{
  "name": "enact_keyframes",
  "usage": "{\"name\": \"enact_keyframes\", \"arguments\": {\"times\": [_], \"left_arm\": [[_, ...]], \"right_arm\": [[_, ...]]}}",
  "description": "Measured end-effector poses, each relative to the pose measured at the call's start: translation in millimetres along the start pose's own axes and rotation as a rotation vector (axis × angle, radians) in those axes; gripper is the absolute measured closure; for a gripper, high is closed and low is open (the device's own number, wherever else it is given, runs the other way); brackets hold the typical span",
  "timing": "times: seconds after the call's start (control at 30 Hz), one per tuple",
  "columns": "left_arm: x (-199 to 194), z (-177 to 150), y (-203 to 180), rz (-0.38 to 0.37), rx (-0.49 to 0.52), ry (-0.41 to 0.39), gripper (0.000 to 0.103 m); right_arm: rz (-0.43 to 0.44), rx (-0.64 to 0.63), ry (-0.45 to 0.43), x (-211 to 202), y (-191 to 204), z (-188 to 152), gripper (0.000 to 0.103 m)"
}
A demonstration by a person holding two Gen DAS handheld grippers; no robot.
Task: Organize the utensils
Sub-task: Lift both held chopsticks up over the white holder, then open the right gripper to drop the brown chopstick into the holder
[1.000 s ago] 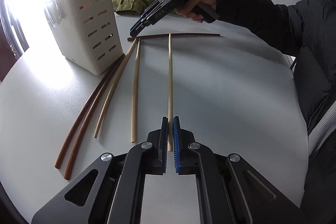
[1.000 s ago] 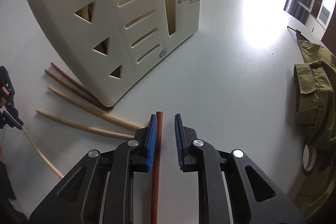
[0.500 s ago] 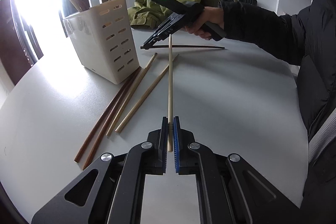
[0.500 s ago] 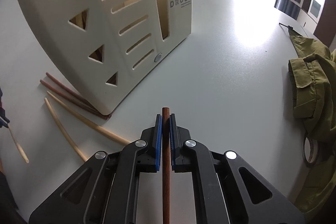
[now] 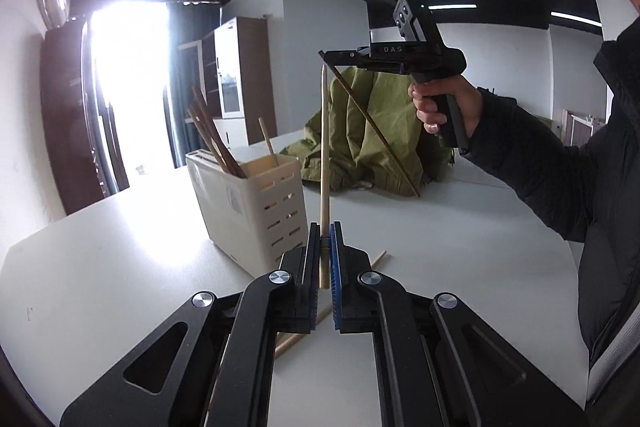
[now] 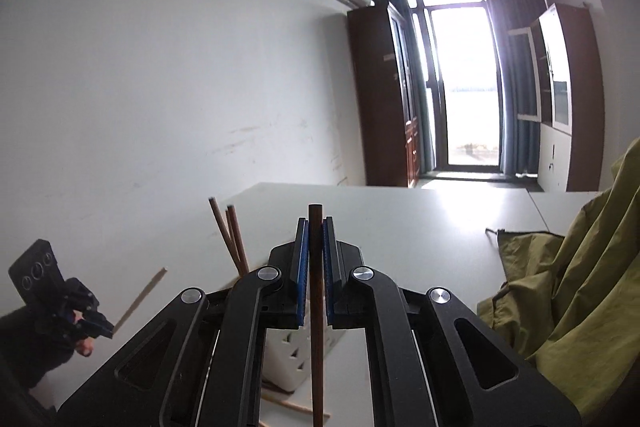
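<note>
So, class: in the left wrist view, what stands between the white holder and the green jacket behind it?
The light chopstick held upright in the left gripper crosses that gap between the holder and the jacket; otherwise only table.

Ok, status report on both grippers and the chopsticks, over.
Left gripper shut on light chopstick, lifted. Right gripper shut on dark chopstick, lifted. Holder below, some chopsticks in it. Nothing in the way.

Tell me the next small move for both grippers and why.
Probably carry both chopsticks over the cream holder and lower them in. The left gripper clamps a light chopstick, the right gripper a dark chopstick, both lifted off the table; the holder already contains several.
</note>
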State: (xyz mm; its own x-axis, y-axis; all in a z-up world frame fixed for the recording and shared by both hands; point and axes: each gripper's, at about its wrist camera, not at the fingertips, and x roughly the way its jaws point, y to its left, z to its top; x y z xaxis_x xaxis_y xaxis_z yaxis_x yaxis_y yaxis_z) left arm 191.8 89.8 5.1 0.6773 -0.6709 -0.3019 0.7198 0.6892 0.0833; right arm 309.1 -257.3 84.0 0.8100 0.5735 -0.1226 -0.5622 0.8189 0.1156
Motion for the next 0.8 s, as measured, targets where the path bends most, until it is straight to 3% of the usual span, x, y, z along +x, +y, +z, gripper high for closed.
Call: {"name": "enact_keyframes", "arguments": {"times": [0.27,0.4,0.5,0.63,0.8], "left_arm": [[7,43,17,0.114,-0.029,-0.197,0.098],[8,51,16,0.163,-0.027,-0.295,0.098],[17,51,14,0.158,-0.048,-0.363,0.098],[40,49,11,0.144,-0.066,-0.36,0.098],[52,34,15,0.151,-0.106,-0.331,0.098]], "right_arm": [[0.062,-0.024,-0.303,5,30,64,0.096],[0.094,-0.011,-0.376,31,30,68,0.096],[0.135,0.012,-0.425,44,25,57,0.096],[0.16,0.057,-0.414,60,14,42,0.096],[0.127,0.022,-0.287,76,11,13,0.096]]}}
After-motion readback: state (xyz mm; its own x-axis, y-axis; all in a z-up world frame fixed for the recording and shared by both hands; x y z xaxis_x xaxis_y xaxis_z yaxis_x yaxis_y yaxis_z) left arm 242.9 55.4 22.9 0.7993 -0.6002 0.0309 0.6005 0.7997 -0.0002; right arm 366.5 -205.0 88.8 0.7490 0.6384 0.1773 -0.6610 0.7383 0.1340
